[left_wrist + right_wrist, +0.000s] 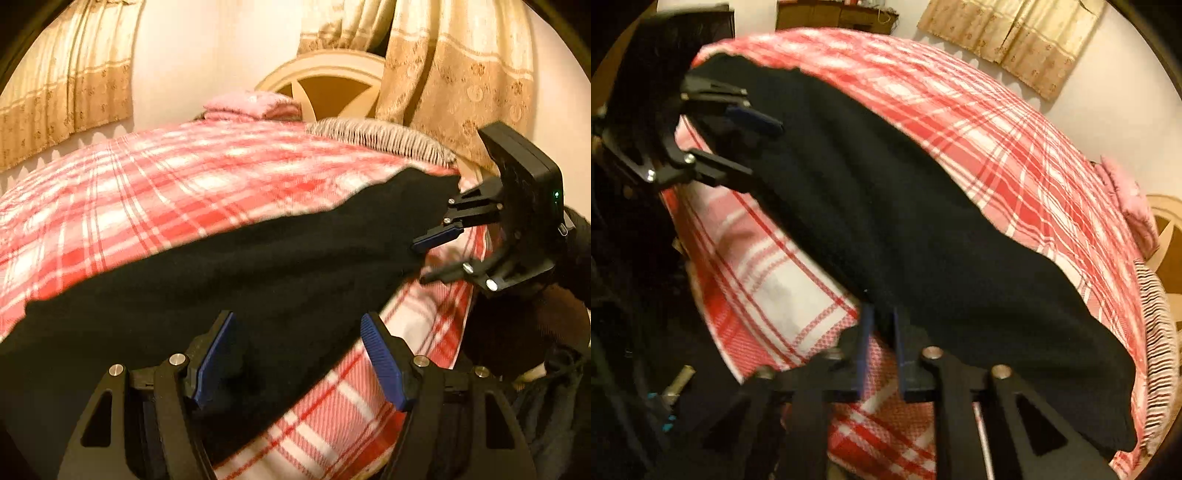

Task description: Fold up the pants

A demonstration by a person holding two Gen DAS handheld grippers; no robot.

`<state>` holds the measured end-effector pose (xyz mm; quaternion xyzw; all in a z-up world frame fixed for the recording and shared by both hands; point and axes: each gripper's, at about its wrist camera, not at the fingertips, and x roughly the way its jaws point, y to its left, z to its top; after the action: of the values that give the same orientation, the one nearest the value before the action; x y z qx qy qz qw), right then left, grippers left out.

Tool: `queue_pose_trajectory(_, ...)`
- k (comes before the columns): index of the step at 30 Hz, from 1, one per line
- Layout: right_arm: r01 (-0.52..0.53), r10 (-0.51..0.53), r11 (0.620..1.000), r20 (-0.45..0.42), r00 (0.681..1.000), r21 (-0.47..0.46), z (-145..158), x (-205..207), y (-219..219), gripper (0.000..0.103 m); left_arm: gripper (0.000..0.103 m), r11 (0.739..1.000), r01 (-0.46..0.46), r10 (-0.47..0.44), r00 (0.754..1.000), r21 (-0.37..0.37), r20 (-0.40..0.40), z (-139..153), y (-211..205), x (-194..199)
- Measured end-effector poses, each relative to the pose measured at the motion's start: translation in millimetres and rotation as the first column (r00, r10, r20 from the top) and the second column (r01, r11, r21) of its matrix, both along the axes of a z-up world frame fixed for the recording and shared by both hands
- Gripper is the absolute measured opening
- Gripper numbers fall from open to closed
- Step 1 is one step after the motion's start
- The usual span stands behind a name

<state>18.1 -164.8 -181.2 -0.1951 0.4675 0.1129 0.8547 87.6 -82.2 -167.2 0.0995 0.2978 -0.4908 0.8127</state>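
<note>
Black pants (258, 266) (923, 240) lie stretched along the near edge of a bed covered by a red and white plaid blanket (166, 184) (997, 110). My left gripper (299, 343) (757, 147) is open, its blue pads wide apart over one end of the pants, with the cloth lying between them. My right gripper (882, 332) (424, 258) is at the other end. Its jaws stand a narrow gap apart, the pants' edge sits at the fingertips, and blanket shows through the gap, so the pads do not press.
A pink pillow (251, 105) (1130, 199) lies at the head of the bed below a cream headboard (332, 81). A striped fringed cloth (376, 138) edges the far side. Beige curtains (461, 74) hang behind. The blanket hangs over the bed's near side (768, 277).
</note>
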Motion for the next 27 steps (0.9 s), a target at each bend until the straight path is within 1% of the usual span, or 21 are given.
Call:
queue_pose_trajectory(1, 0.007, -0.007, 1.0, 0.001, 1.0, 0.017, 4.5, -1.2, -3.9, 0.041, 0.071, 1.0, -0.009, 0.009, 1.0, -0.008, 0.004, 3.3, -1.5, 2.3)
queue_pose_trajectory(4, 0.054, -0.057, 0.993, 0.029, 0.998, 0.102, 21.5, -3.0, -22.3, 0.042, 0.071, 1.0, -0.02, 0.02, 1.0, -0.016, -0.01, 6.8, -11.3, 12.5)
queue_pose_trajectory(7, 0.146, -0.163, 0.963, 0.061, 0.985, 0.227, 40.4, 4.2, -54.2, 0.042, 0.071, 1.0, -0.022, 0.022, 1.0, 0.004, -0.004, 9.3, -27.3, 21.6)
queue_pose_trajectory(8, 0.183, -0.208, 0.946, 0.067, 0.976, 0.266, 45.8, 8.9, -66.4, 0.042, 0.071, 1.0, -0.016, 0.016, 1.0, 0.009, -0.002, 11.0, -34.3, 24.5)
queue_pose_trajectory(10, 0.277, -0.321, 0.885, 0.059, 0.945, 0.374, 57.1, 18.2, -97.2, 0.042, 0.071, 1.0, -0.012, 0.012, 1.0, 0.017, 0.001, 13.2, -44.3, 28.9)
queue_pose_trajectory(11, 0.317, -0.37, 0.849, 0.047, 0.928, 0.423, 60.5, 22.5, -111.9, 0.045, 0.071, 0.999, -0.01, 0.01, 1.0, 0.03, -0.004, 11.9, -50.0, 30.9)
queue_pose_trajectory(12, 0.347, -0.403, 0.813, 0.023, 0.915, 0.468, 60.3, 27.2, -125.0, 0.045, 0.071, 0.998, -0.012, 0.012, 1.0, 0.056, -0.01, 8.8, -56.4, 33.4)
queue_pose_trajectory(13, 0.371, -0.42, 0.786, -0.013, 0.907, 0.494, 56.7, 32.8, -133.8, 0.045, 0.071, 0.996, -0.028, 0.029, 1.0, 0.09, -0.006, 4.3, -62.5, 36.6)
queue_pose_trajectory(14, 0.398, -0.429, 0.773, -0.056, 0.902, 0.493, 50.3, 39.7, -139.0, 0.044, 0.071, 0.992, -0.049, 0.05, 0.999, 0.117, -0.004, -0.5, -65.7, 39.7)
queue_pose_trajectory(15, 0.43, -0.447, 0.777, -0.079, 0.891, 0.46, 42.3, 41.9, -141.3, 0.043, 0.071, 0.989, -0.061, 0.064, 0.998, 0.137, -0.017, -6.3, -67.3, 43.6)
queue_pose_trajectory(16, 0.47, -0.48, 0.786, -0.083, 0.873, 0.401, 34.3, 41.4, -142.7, 0.043, 0.071, 0.987, -0.062, 0.069, 0.997, 0.146, -0.046, -13.4, -66.2, 47.2)
queue_pose_trajectory(17, 0.512, -0.516, 0.783, -0.09, 0.852, 0.354, 25.8, 37.8, -147.1, 0.039, 0.071, 0.986, -0.062, 0.073, 0.995, 0.153, -0.068, -19.4, -64.1, 49.3)
queue_pose_trajectory(18, 0.537, -0.54, 0.765, -0.099, 0.836, 0.355, 19.4, 33.0, -155.5, 0.034, 0.071, 0.988, -0.065, 0.073, 0.996, 0.143, -0.056, -21.5, -61.5, 47.3)
queue_pose_trajectory(19, 0.532, -0.543, 0.754, -0.089, 0.835, 0.386, 17.3, 28.1, -161.9, 0.026, 0.071, 0.988, -0.065, 0.071, 0.997, 0.143, -0.037, -21.0, -60.8, 43.5)
queue_pose_trajectory(21, 0.531, -0.556, 0.728, -0.08, 0.828, 0.434, 19.7, 21.1, -172.5, 0.025, 0.071, 0.985, -0.068, 0.072, 0.997, 0.158, -0.02, -18.0, -60.6, 37.2)
queue_pose_trajectory(22, 0.532, -0.572, 0.704, -0.069, 0.817, 0.47, 24.6, 16.9, -175.7, 0.029, 0.071, 0.986, -0.065, 0.069, 0.997, 0.151, -0.025, -15.6, -58.4, 34.8)
queue_pose_trajectory(23, 0.534, -0.588, 0.696, -0.047, 0.808, 0.479, 30.5, 12.7, -175.7, 0.043, 0.071, 0.989, -0.061, 0.066, 0.997, 0.136, -0.032, -12.8, -54.3, 32.2)
queue_pose_trajectory(24, 0.53, -0.594, 0.694, -0.028, 0.804, 0.488, 38.2, 6.6, -175.2, 0.053, 0.071, 0.991, -0.063, 0.068, 0.997, 0.118, -0.037, -10.6, -49.5, 29.8)
queue_pose_trajectory(25, 0.523, -0.597, 0.691, -0.013, 0.802, 0.5, 43.3, 0.2, -172.1, 0.068, 0.071, 0.991, -0.072, 0.077, 0.996, 0.115, -0.039, -9.8, -46.6, 28.2)
queue_pose_trajectory(26, 0.51, -0.592, 0.695, 0.0, 0.806, 0.507, 47.1, -5.7, -166.7, 0.074, 0.072, 0.99, -0.081, 0.087, 0.995, 0.117, -0.041, -10.9, -46.4, 28.1)
queue_pose_trajectory(27, 0.504, -0.582, 0.707, 0.003, 0.813, 0.497, 46.7, -8.5, -161.4, 0.074, 0.072, 0.989, -0.091, 0.097, 0.994, 0.12, -0.047, -13.0, -47.1, 29.0)
